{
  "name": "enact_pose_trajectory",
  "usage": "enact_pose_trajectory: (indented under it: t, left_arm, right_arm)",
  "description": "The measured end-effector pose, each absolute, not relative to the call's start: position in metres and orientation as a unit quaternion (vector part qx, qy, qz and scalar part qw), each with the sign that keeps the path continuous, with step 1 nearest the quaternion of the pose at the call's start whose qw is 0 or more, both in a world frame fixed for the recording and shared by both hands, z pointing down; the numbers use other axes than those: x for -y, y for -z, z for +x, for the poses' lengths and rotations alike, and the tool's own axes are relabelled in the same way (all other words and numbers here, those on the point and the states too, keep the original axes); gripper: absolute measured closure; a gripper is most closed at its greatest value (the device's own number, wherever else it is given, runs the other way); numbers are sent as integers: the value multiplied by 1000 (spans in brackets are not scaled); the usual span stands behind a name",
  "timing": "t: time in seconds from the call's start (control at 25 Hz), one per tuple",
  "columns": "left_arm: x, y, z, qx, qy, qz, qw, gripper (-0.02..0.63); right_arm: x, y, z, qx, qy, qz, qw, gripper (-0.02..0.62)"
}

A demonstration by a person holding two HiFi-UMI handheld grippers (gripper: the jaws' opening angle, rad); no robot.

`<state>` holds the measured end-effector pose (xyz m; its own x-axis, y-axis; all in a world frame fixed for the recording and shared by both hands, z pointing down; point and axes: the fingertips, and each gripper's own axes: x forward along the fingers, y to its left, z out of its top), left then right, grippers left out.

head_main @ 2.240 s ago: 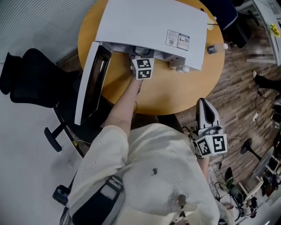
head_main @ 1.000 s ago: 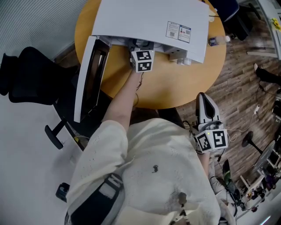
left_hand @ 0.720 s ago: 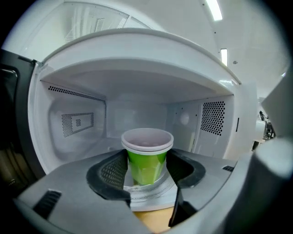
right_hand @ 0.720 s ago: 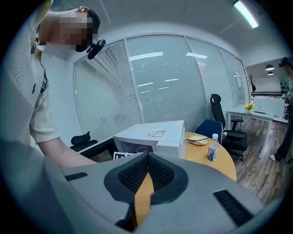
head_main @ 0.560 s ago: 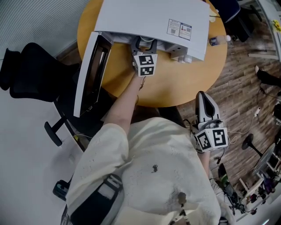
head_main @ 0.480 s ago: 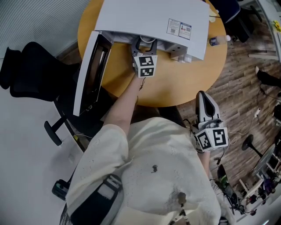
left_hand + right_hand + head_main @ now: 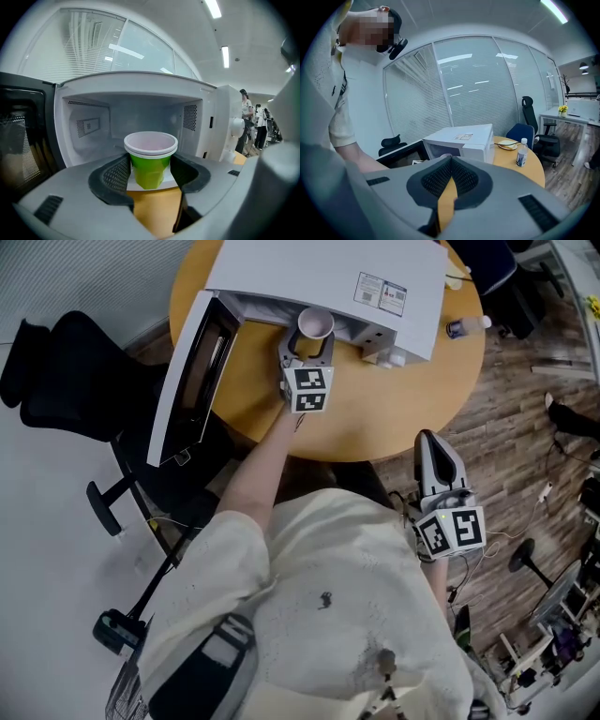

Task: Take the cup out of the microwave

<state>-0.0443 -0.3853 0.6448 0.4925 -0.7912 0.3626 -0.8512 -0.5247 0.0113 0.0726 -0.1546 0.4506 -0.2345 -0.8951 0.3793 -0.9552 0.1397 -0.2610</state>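
Since the earlier head view, the left gripper (image 7: 308,341) has drawn back from the microwave (image 7: 319,277) toward the person. The cup (image 7: 315,322), hidden inside the oven before, now shows just in front of its open front, at upper centre of the frame, above the round wooden table (image 7: 375,418). The microwave door (image 7: 183,381) hangs open at the left.

In the left gripper view the jaws stand wide apart, with their black ribbed pads (image 7: 116,174) pressed against both sides of the cup's green wall, just under its white rim. The cup sits upright, and no liquid shows inside it.

The right gripper (image 7: 429,451) waits at lower right, beyond the table's edge, with its jaws closed together on nothing.

The cup looks like a thin disposable one, so it is probably very light, with soft walls that would buckle under a hard squeeze and a smooth, slightly slippery surface. The best hold appears to be the present one, on the upper wall where the rolled rim stiffens it, with gentle pressure
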Motion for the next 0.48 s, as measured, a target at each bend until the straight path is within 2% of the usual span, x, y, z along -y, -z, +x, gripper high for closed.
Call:
enact_pose_trajectory:
  t: [0.48]
  left_arm:
    - [330,-624,-44,476,-154,862,84,316]
  right_arm:
    - [147,-456,78,783,-225,575,71,586]
